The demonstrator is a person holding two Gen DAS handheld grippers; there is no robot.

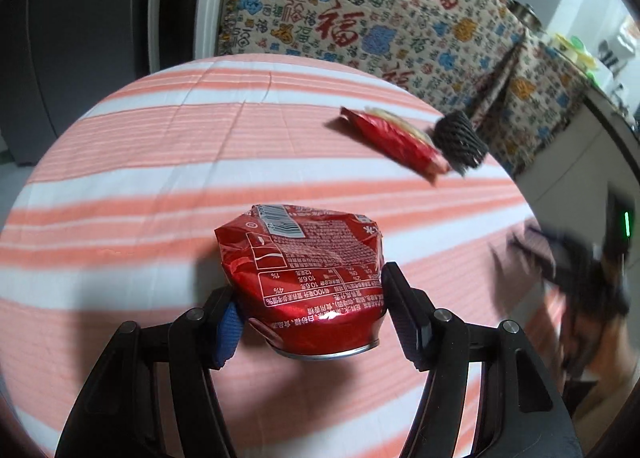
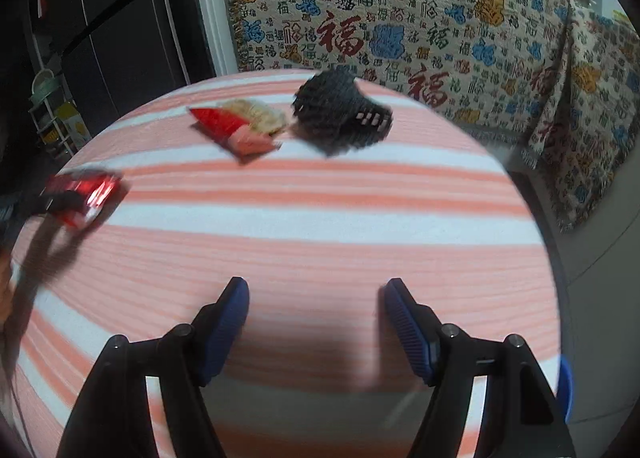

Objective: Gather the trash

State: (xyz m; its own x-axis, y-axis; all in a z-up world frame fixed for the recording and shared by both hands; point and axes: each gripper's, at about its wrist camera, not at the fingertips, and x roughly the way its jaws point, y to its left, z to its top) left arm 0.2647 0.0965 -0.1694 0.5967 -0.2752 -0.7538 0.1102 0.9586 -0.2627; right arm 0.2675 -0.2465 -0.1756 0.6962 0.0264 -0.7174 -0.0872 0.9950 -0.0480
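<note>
Behind your work surface hangs a cream cloth printed with red, blue and yellow characters [image 2: 400, 17], and under your grippers lies a round table covered in a pink-and-white striped cloth [image 2: 320, 225]. To the far left in the right wrist view stands a dark cabinet or fridge front [image 2: 120, 17].

Your left gripper [image 1: 310, 310] is clamped on a crushed red aluminium drink can [image 1: 304, 270]: its blue-padded fingers [image 1: 228, 334] press the dented sides from both flanks, and the can sits lifted off the cloth, with its silver base rim towards the camera and its shadow below. In the right wrist view that same can [image 2: 86, 197] appears blurred at the left edge of the table.

Your right gripper [image 2: 316, 322] hangs over the near part of the table with its jaws spread apart and only striped cloth between them.

Towards the far side of the table lies a red foil snack wrapper [image 1: 394, 139] with a pale, crumpled piece resting on it. Just beside it, on its right, sits a small black mesh basket [image 1: 458, 141], tipped over on its side. Its opening is too blurred in both views for you to tell whether it holds anything. The wrapper [image 2: 236, 125] and the basket [image 2: 340, 115] look close enough to touch, though the blur leaves that unclear.
</note>
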